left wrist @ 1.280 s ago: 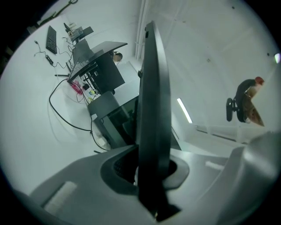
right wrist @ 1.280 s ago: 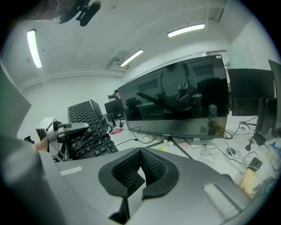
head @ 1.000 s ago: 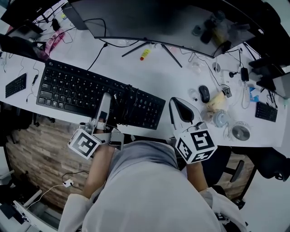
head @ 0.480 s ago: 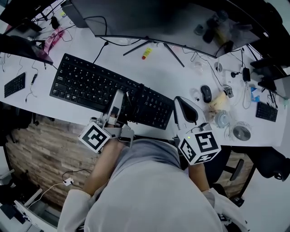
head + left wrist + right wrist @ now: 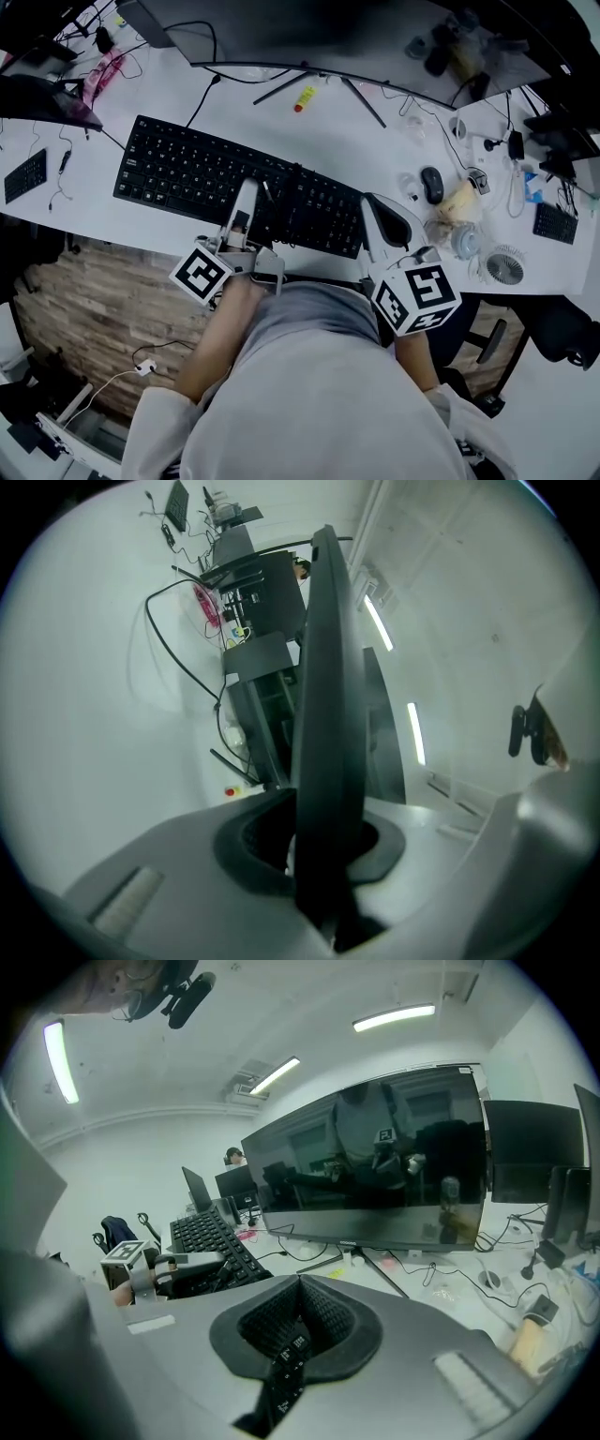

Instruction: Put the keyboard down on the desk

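A long black keyboard (image 5: 234, 180) lies slantwise over the front part of the white desk (image 5: 375, 141); I cannot tell whether it touches the top. My left gripper (image 5: 247, 195) is shut on the middle of its near edge. In the left gripper view the keyboard (image 5: 323, 696) shows edge-on as a dark slab clamped between the jaws. My right gripper (image 5: 377, 214) is shut on the keyboard's right end. In the right gripper view a strip of keys (image 5: 286, 1358) sits pinched between the pads, and the rest of the keyboard (image 5: 211, 1234) runs off to the left.
A curved monitor (image 5: 356, 37) on a thin-legged stand fills the back of the desk. A yellow marker (image 5: 302, 97), cables, a mouse (image 5: 430, 185), a small fan (image 5: 503, 265) and clutter lie at the right. A small keypad (image 5: 25, 175) sits at the far left.
Both grippers have carried the keyboard to the right and farther in over the desk. Its left end has swung away from the desk's front edge.
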`<state>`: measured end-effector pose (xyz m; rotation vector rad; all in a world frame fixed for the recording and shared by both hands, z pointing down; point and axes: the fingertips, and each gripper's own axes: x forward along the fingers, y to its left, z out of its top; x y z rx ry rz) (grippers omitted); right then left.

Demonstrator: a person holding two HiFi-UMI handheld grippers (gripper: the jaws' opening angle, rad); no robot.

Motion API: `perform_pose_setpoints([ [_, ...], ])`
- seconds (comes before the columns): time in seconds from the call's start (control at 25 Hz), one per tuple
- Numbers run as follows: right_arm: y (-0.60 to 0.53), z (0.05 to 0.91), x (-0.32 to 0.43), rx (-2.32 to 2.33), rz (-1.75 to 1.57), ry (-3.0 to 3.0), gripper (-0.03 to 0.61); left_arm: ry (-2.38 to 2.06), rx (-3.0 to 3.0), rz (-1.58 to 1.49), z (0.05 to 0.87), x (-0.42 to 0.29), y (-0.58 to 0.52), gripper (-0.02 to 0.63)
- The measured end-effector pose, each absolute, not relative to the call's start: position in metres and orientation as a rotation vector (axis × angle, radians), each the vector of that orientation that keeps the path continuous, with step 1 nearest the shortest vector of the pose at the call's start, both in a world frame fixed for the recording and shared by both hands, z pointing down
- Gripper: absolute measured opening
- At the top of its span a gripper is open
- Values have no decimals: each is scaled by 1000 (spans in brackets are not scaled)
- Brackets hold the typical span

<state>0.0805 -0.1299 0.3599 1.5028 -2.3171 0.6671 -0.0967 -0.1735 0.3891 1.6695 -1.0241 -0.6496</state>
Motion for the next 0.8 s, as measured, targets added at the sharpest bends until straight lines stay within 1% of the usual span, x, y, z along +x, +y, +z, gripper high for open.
perform_pose_setpoints([
  [0.8, -135, 368, 66, 1439, 682, -2326, -5, -1039, 1523, -660, 444, -96, -182, 0],
])
